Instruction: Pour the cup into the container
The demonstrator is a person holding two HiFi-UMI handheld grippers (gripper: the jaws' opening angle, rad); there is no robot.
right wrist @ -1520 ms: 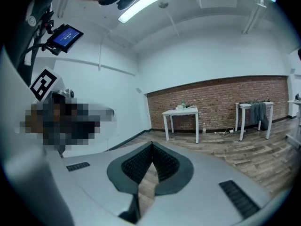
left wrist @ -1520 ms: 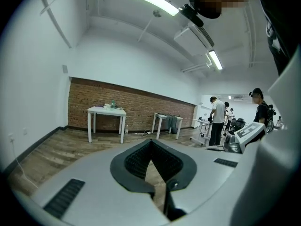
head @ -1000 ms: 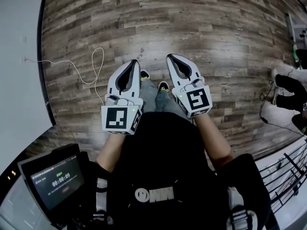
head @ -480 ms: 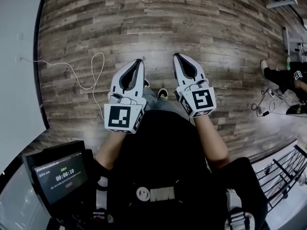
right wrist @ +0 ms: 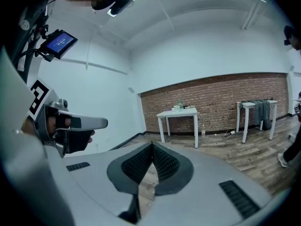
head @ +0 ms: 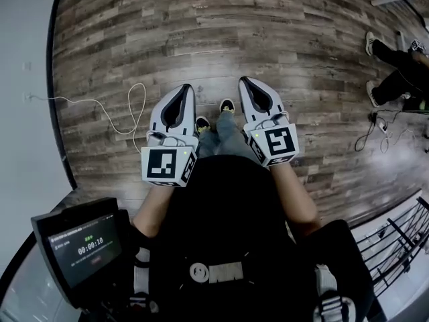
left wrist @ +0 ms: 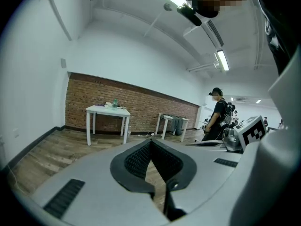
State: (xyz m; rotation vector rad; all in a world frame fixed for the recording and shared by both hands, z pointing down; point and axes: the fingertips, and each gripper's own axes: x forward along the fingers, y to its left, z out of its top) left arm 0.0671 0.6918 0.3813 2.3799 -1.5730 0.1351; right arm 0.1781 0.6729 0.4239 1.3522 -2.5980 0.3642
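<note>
left hand-held gripper (head: 190,88), wall (head: 25,126) leftward, wood floor (head: 288,39)

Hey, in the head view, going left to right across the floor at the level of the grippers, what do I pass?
white cable → left gripper → wearer's shoes → right gripper → another person's legs

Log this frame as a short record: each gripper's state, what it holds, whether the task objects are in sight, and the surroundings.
left gripper: shut, empty
right gripper: shut, empty
cup, container: neither can be made out; the items on the far white table are too small to tell
floor: wood planks
bystander: standing near the second table
task stage: pouring not begun
</note>
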